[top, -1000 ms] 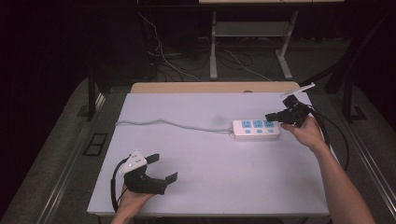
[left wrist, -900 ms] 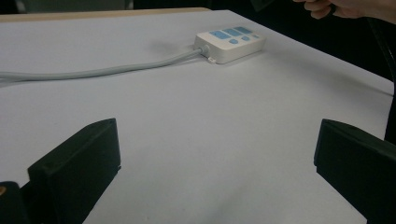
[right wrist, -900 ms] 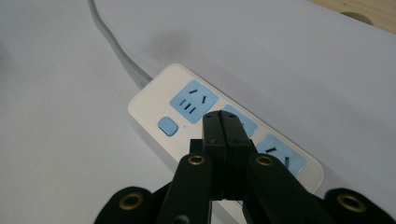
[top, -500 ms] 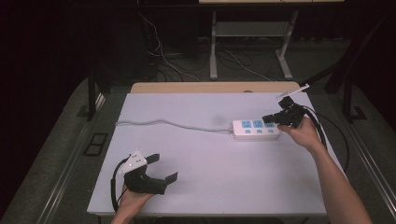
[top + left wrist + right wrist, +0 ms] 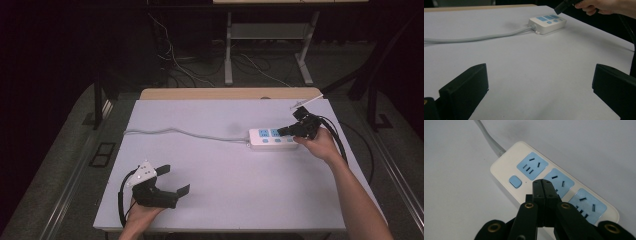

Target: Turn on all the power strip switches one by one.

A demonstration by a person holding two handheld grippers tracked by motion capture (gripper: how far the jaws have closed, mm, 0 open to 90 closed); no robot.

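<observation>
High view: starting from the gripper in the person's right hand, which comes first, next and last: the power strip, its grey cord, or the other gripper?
1. Power strip, just under the right gripper.
2. Grey cord, trailing left.
3. Left gripper, near the table's front-left.

Pretty dark room around a white table (image 5: 200, 125).
Grey floor (image 5: 65, 145), cables (image 5: 175, 60) trailing behind, metal-legged desk frame (image 5: 265, 45) at the back.

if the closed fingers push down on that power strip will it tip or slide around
The power strip lies flat, low and wide on the table, so it probably won't tip. Its smooth plastic shell on the smooth tabletop may let it slide under a slanted push from the right gripper. The thick grey cable looks fairly stiff and might hold that end back.
</observation>
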